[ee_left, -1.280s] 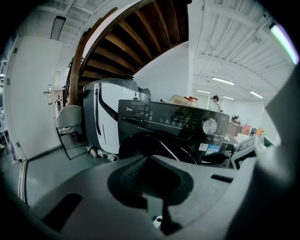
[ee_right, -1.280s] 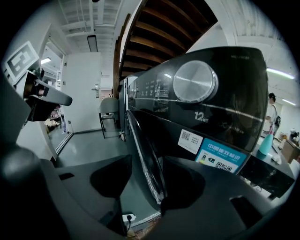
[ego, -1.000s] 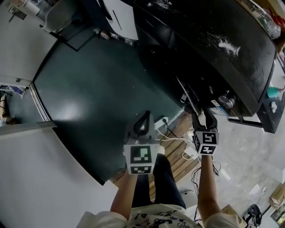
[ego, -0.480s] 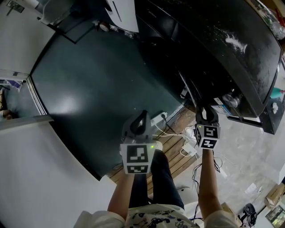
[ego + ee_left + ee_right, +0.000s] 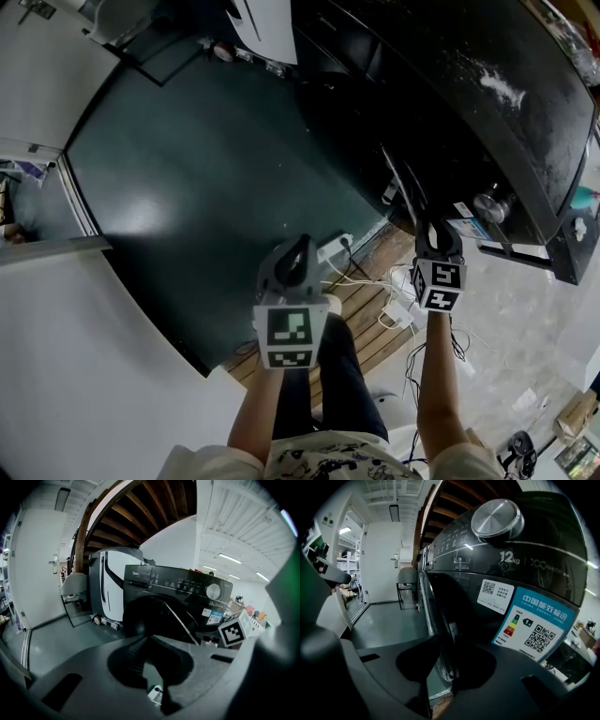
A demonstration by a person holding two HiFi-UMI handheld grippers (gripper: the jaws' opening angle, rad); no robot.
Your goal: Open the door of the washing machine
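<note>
The black washing machine (image 5: 450,103) fills the upper right of the head view, its round door (image 5: 398,192) facing the floor side. My right gripper (image 5: 435,234) is at the door's near edge, below the silver knob (image 5: 489,202). Its jaws are closing, and in the right gripper view (image 5: 443,641) the door's silver rim (image 5: 429,606) runs between them, with a sliver of gap on the left. My left gripper (image 5: 301,251) hangs shut and holds nothing, over the floor to the left of the machine. The left gripper view (image 5: 151,639) shows the dark door (image 5: 154,616) ahead.
A white power strip (image 5: 335,251) and loose cables (image 5: 375,305) lie on a wooden pallet (image 5: 370,328) under the grippers. A second, white-fronted appliance (image 5: 262,28) stands beyond the washer. Dark green floor (image 5: 187,187) spreads left, up to a white wall (image 5: 84,375).
The right gripper's jaws have narrowed around the door's edge. The left gripper has sunk a little. The washer and its door stand as before.
</note>
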